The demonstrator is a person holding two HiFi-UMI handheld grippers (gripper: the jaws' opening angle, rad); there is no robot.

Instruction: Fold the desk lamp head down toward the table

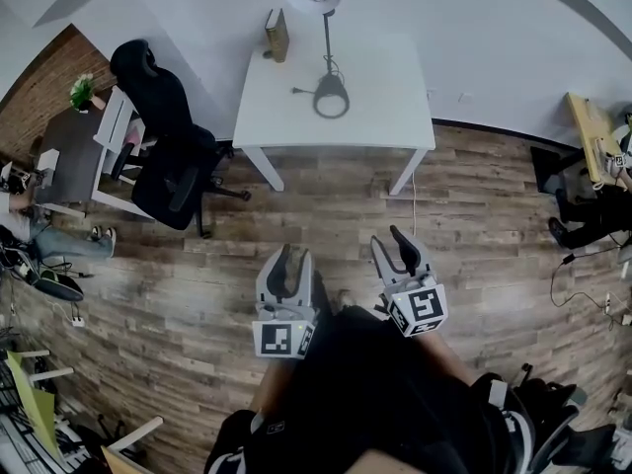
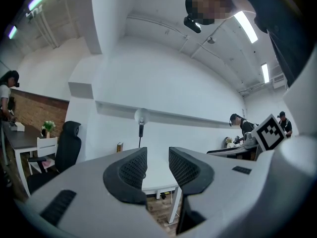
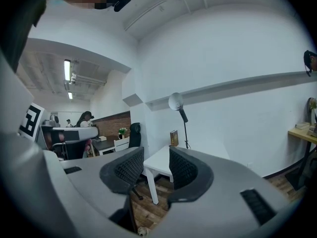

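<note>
Lamp base [image 1: 331, 95] only in head view; L gripper [image 1: 294, 255], R gripper [image 1: 387, 237] jaws apart, empty.

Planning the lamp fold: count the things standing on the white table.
2: the desk lamp, middle, toward the wall, and a book standing at the far left corner. Nothing seems hidden.

Grey grippers [image 1: 295, 253], black pads [image 2: 130, 168], marker cubes [image 1: 283, 338]

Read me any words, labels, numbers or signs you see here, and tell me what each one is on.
No readable text anywhere.
The book on the white table: print too small to read.
Cubes on the left gripper and right gripper: black-and-white marker patterns only, no words.
</note>
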